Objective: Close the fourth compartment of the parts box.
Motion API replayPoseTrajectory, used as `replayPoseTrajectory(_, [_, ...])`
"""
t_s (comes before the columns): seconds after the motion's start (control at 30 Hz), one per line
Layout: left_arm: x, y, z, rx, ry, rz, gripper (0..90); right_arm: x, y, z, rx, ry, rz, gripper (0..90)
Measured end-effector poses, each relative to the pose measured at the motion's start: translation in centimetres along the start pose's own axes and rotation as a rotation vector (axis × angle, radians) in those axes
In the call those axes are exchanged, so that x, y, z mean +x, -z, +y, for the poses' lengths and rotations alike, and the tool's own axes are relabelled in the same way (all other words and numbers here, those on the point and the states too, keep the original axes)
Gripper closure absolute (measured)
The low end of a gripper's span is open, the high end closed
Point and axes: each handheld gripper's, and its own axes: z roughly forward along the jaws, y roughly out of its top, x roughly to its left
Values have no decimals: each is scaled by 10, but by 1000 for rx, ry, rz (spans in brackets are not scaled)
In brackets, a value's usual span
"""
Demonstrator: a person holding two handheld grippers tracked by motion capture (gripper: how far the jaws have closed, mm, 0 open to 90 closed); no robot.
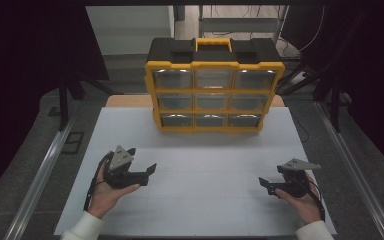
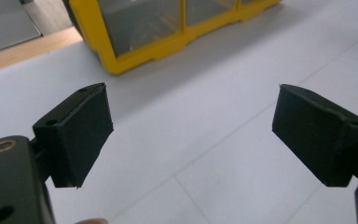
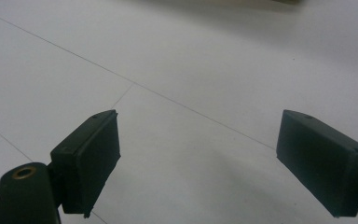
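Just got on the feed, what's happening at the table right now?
A person holds a two-jaw gripper in each hand above a white table. The left gripper and the right gripper both have their jaws wide apart and hold nothing. At the far side of the table stands a yellow and black drawer organizer with nine clear drawers, all of which look closed. Neither gripper touches it; the left gripper view has its lower corner just ahead, so that hand points toward it.

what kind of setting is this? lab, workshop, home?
Probably a lab recording bench: a white gridded table between metal rails, dark curtains at the sides, and one prop, a yellow and black drawer organizer. The left gripper and right gripper rest open on the table.
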Motion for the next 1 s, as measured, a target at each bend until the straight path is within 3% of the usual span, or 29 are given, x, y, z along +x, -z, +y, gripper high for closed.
replayPoseTrajectory(0.17, [-5,-4,-19,46,1,-13,120,-1,-2,1,2,2,1,138])
replayPoseTrajectory(0.23, [-6,-4,-23,54,-6,0,120,-1,-2,1,0,4,5,138])
replayPoseTrajectory(0.57, [-8,-7,-28,65,-3,8,125,5,-3,2,-10,40,36,133])
replayPoseTrajectory(1.0, [-8,-10,-28,67,-8,2,127,5,-2,2,-16,47,36,133])
